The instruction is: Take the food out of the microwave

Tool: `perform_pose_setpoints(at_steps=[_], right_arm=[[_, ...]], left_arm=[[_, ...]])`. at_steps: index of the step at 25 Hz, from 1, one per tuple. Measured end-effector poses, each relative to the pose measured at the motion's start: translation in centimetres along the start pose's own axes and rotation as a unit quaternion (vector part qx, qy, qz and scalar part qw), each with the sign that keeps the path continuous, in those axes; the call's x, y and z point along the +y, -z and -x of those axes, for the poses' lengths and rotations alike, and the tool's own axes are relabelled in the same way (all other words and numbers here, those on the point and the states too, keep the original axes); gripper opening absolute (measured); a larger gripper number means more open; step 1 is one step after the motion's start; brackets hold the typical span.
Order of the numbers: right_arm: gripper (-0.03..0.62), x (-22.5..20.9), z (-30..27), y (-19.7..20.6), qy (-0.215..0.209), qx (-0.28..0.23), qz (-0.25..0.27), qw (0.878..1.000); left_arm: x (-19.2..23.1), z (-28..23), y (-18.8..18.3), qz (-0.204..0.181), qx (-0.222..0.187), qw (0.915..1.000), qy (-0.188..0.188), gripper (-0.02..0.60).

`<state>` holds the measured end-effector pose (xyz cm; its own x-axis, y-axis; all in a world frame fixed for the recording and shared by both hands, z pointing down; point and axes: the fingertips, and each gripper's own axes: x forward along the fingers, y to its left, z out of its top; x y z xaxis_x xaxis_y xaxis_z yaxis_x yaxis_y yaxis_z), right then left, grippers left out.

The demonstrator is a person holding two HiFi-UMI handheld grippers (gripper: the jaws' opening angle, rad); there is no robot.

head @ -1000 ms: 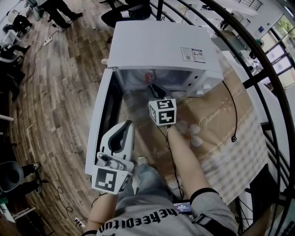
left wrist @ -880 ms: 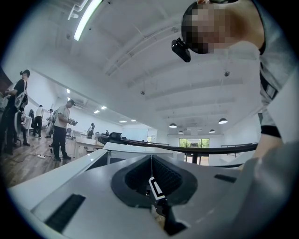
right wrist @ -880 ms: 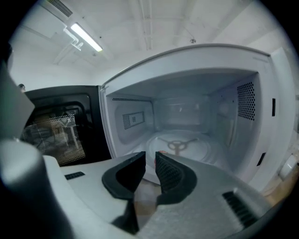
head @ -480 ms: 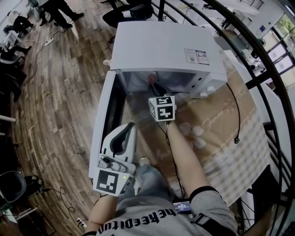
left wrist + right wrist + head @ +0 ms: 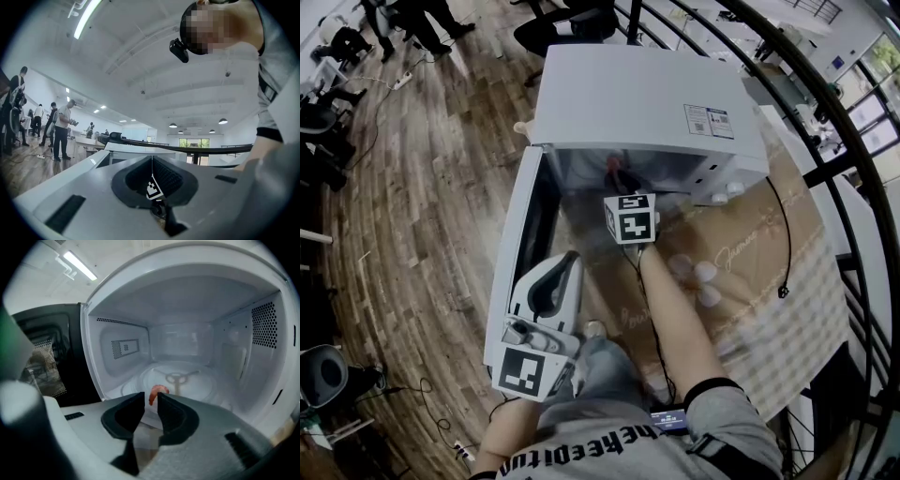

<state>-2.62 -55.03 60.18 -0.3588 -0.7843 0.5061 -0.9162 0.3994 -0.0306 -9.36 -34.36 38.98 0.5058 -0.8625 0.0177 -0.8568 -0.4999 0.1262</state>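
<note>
Head view: found microwave (image 5: 647, 103) on the table (image 5: 750, 272), door (image 5: 514, 244) open full left, so cavity mouth free for access. Held right gripper (image 5: 618, 178) out on a straight forearm, marker cube up, tips just at the cavity opening. Spotted the food (image 5: 614, 165), a small red-pink piece, right at those tips. Held left gripper (image 5: 564, 262) low beside the door, close to the waist, tips forward. Judged it idle and clear of the work.

Left gripper view: saw jaws pressed together, nothing between. Pointed across the microwave top into the room, not at the cavity.

Right gripper view: saw jaws almost closed, pinching the food at the very tips. Looked straight into the cavity, food in line with the front of the glass turntable (image 5: 183, 380). Couldn't tell whether clear of the glass or touching. Judged the grip shallow, so slip risk on withdrawal. Judged next move: straight pull back over the sill, then set down on the table.
</note>
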Motion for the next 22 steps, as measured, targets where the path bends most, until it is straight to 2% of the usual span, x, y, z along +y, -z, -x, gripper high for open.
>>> perform_pose_setpoints(at_steps=[5, 10, 15, 18, 22], right_arm=[[0.094, 0.2, -0.5, 0.0, 0.002, 0.004, -0.001, 1.000], [0.097, 0.6, -1.0, -0.2, -0.002, 0.003, -0.010, 1.000], [0.078, 0.3, -1.2, -0.2, 0.005, -0.004, -0.041, 0.999], [0.075, 0.3, -1.4, -0.3, 0.005, -0.001, -0.035, 0.999], [0.064, 0.5, -1.5, -0.3, 0.003, -0.001, -0.034, 0.999]], left_arm=[[0.0, 0.0, -0.5, -0.003, -0.009, 1.0000, -0.002, 0.011], [0.1, 0.3, 0.1, 0.001, 0.004, 1.0000, -0.001, 0.011], [0.2, 0.2, -0.5, -0.004, -0.011, 0.9999, -0.005, 0.011], [0.2, 0.3, 0.1, 0.000, 0.003, 1.0000, -0.002, 0.011], [0.3, 0.1, -0.3, -0.001, -0.005, 1.0000, -0.005, 0.011]])
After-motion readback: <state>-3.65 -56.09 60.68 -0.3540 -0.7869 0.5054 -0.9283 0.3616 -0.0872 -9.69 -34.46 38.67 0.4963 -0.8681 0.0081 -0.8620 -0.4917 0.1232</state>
